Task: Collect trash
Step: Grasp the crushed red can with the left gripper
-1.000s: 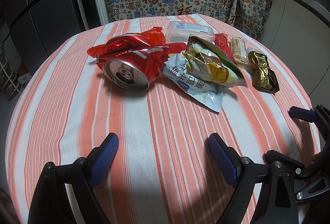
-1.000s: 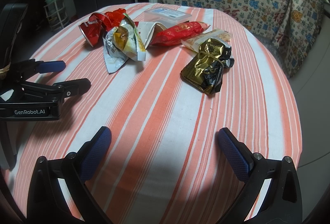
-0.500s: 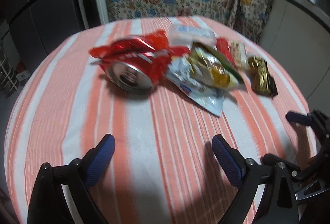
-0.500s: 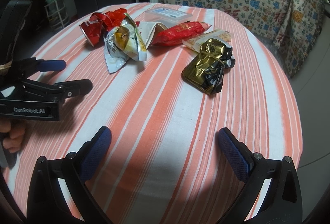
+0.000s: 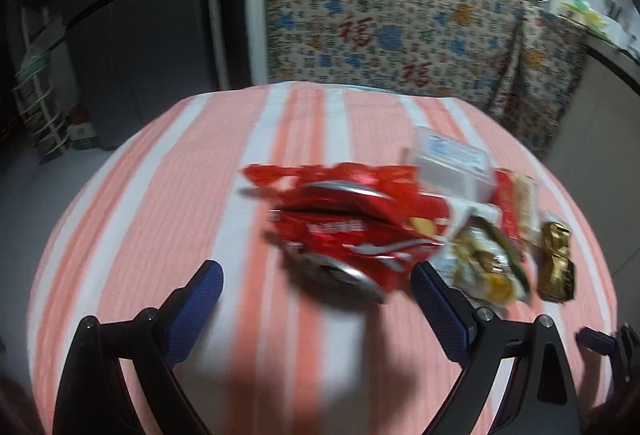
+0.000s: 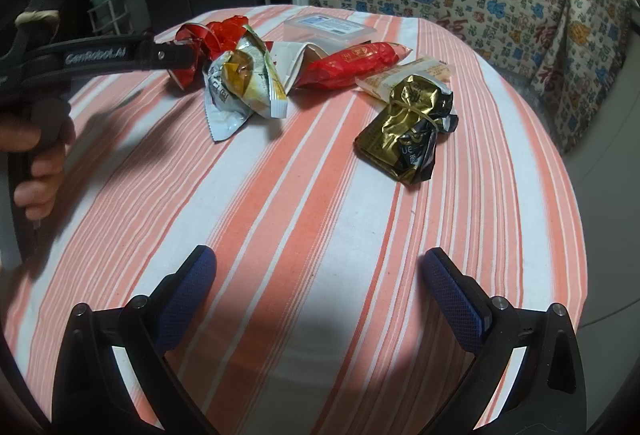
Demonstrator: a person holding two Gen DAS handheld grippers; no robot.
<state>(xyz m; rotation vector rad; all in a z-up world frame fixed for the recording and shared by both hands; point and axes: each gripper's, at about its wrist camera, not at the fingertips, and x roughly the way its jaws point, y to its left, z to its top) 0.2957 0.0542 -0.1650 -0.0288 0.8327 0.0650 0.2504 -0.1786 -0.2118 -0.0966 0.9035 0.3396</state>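
Note:
A crushed red can (image 5: 352, 235) lies on the striped tablecloth (image 5: 160, 219), with a yellow-green snack wrapper (image 5: 486, 267), a gold foil wrapper (image 5: 556, 267) and a clear plastic box (image 5: 452, 163) to its right. My left gripper (image 5: 316, 291) is open, its blue fingertips (image 5: 200, 291) just short of the can. In the right wrist view the left gripper's tips (image 6: 176, 55) reach the can (image 6: 208, 39). My right gripper (image 6: 316, 287) is open and empty, well short of the gold wrapper (image 6: 408, 127). A red sausage pack (image 6: 356, 63) and a pale wrapper (image 6: 420, 71) lie behind it.
The round table's edge (image 6: 576, 235) drops off on the right. A patterned cloth (image 5: 400, 19) hangs behind the table. A dark fridge (image 5: 120, 19) stands at the back left. The near half of the tablecloth (image 6: 280, 219) is bare fabric.
My left gripper has moved forward and to the left, up to the crushed can; its view is blurred by motion. The right gripper has stayed still.

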